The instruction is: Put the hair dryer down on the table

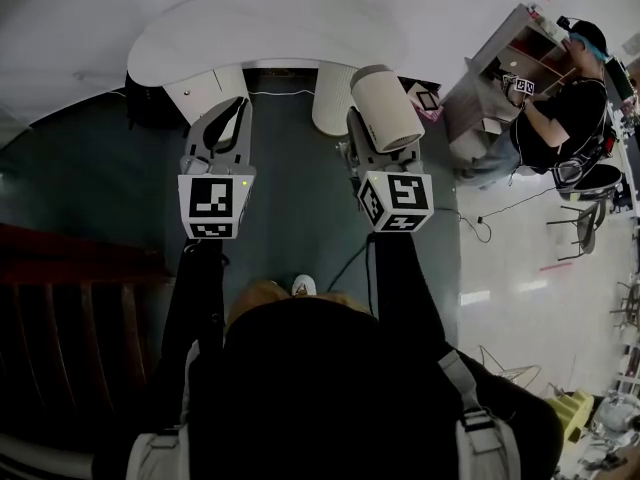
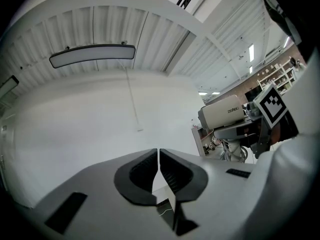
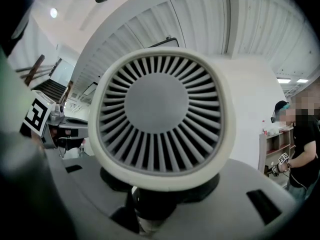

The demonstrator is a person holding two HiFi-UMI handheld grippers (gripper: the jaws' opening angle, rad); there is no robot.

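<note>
We show the right gripper (image 1: 372,136) clamped on the handle of the hair dryer (image 1: 386,106). The dryer hangs in the air near the table (image 1: 270,28), at its near edge, and is not yet resting on it. Its intake grille faces the gripper's camera. We judge that gripping by the handle leaves the barrel free to land flat on the table. The left gripper (image 1: 232,116), jaws pressed together on nothing, hangs before the table beside the dryer, presumably to stay clear.

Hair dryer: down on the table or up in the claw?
Up: the right claw grips the hair dryer by its handle, barrel raised short of the white table.
</note>
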